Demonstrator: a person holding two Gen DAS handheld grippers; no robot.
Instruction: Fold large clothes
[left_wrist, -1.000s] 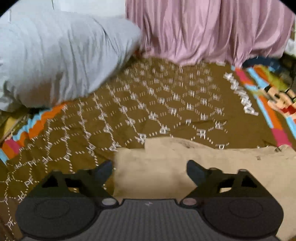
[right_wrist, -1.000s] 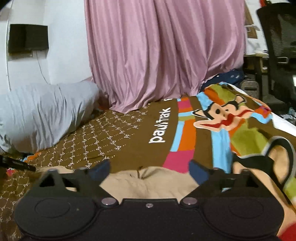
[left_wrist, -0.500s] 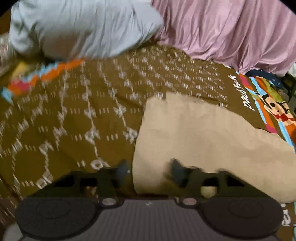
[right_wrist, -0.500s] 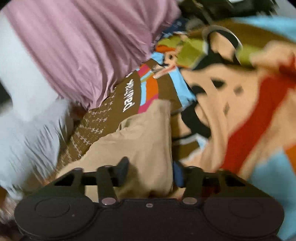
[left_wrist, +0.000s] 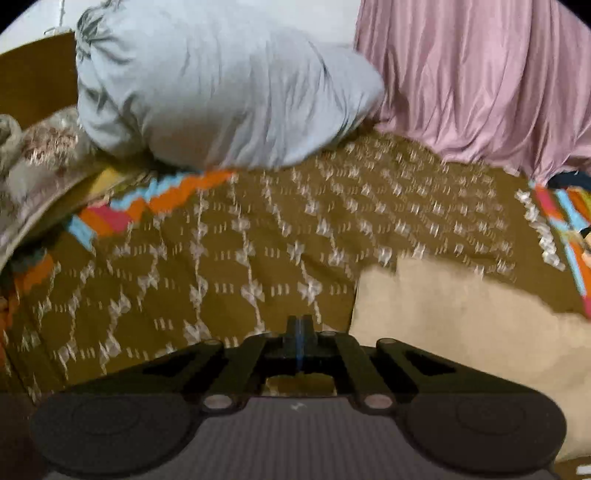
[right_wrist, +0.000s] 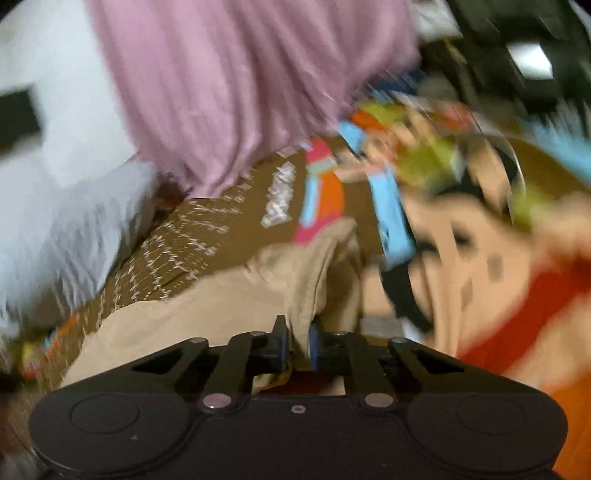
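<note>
Pink curtains (left_wrist: 480, 81) hang behind a bed covered by a brown patterned bedspread (left_wrist: 229, 266) with a cartoon monkey print on its far right side, and on that bedspread lies the beige garment (left_wrist: 461, 325), the thing to be folded. It rests toward the right half of the bed, flat at its left edge and bunched into a raised ridge where the right claw (right_wrist: 295, 345) has it. The blue pads of that claw are drawn nearly together with a fold of the beige cloth pinched between them. The left claw (left_wrist: 300, 332) is pressed fully together just beside the garment's left edge, over the brown bedspread; nothing can be seen between its pads, and I cannot tell whether it caught any cloth below its tips.

The step in hand looks like the grasp that opens a fold: both ends of the garment are being taken. The next move calls for lifting both corners together and carrying them across, but the left grip should be checked first, since it may have closed on nothing.

Against the earlier frames, both claws stood wide apart over the garment and have just been closing; the left view has swung so the cloth now sits off to its right, and the grey bundle (left_wrist: 221, 85) near the head of the bed fills more of that view.
</note>
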